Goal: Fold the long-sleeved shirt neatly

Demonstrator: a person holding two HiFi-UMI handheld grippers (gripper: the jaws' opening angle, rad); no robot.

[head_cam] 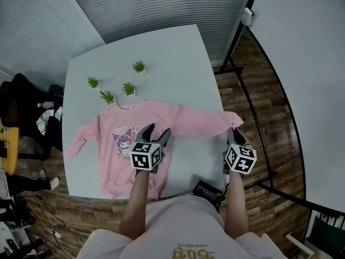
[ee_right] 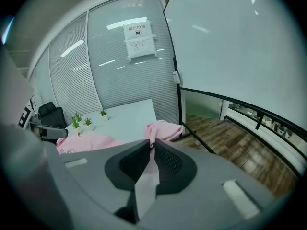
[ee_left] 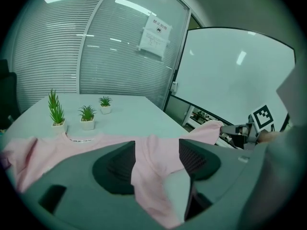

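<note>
A pink long-sleeved shirt [head_cam: 121, 147] with a cartoon print lies face up on the pale table [head_cam: 161, 53], collar toward the plants. My left gripper [head_cam: 156, 133] sits at the body's right edge below the armpit, jaws wide, shut on a raised bunch of pink fabric [ee_left: 148, 176] that fills the gap. Its own view shows the left gripper [ee_left: 157, 153] with that fold peaking between the pads. My right gripper [head_cam: 235, 134] is at the table's right edge, shut on the sleeve's end. In its own view the right gripper [ee_right: 150, 150] pinches a thin strip of the sleeve [ee_right: 163, 128].
Several small potted plants [head_cam: 128, 88] stand just beyond the collar. A black device [head_cam: 209, 191] lies at the table's near edge. A black chair [head_cam: 27, 107] is at the left. A whiteboard on a black frame [head_cam: 302, 63] stands to the right over wooden floor.
</note>
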